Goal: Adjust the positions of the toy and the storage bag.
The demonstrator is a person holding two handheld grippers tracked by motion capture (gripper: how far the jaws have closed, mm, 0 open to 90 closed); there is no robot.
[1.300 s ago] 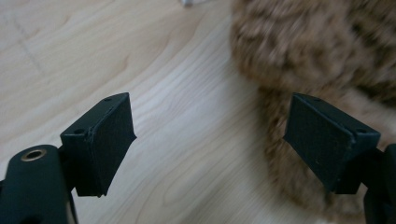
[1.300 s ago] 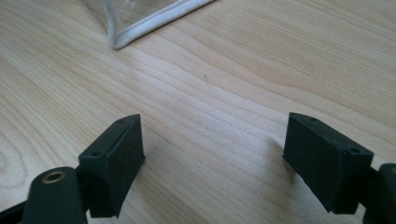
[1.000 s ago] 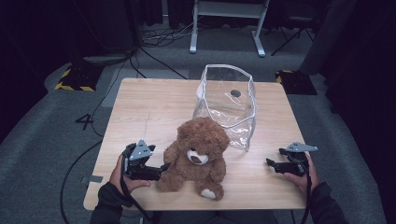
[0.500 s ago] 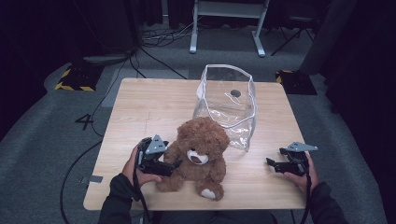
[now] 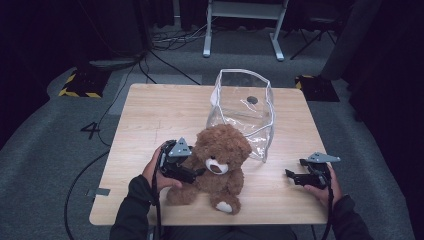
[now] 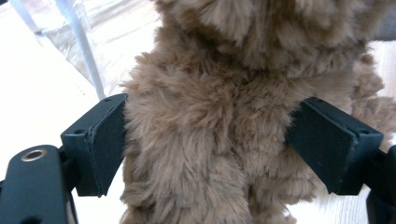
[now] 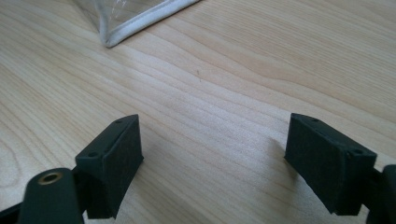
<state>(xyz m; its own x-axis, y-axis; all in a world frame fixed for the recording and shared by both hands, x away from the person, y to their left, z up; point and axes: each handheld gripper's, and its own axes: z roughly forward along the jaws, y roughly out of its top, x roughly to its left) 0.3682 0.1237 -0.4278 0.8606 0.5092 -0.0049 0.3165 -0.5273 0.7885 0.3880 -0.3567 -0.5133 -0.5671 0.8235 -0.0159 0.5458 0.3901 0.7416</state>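
A brown teddy bear (image 5: 222, 160) sits upright on the wooden table (image 5: 165, 115), just in front of a clear plastic bag (image 5: 245, 110) with white edging. My left gripper (image 5: 196, 172) reaches in from the bear's left side. In the left gripper view, the bear's furry body (image 6: 205, 140) fills the gap of the left gripper (image 6: 208, 119); the fur brushes both pads, which stand wide and do not squeeze it. My right gripper (image 5: 291, 175) rests open near the table's right front, and in its own view it (image 7: 212, 135) has bare wood between the jaws.
The bag stands open-topped at the table's middle back, with a dark round spot (image 5: 252, 100) on it. Its white-edged corner (image 7: 135, 18) lies ahead of the right gripper. A metal stand (image 5: 242, 10) and cables (image 5: 165, 55) lie on the floor beyond the table.
My left gripper has moved right across the table to the bear, and its wide jaws now flank the bear's body. The right gripper, the bear and the bag have stayed put.
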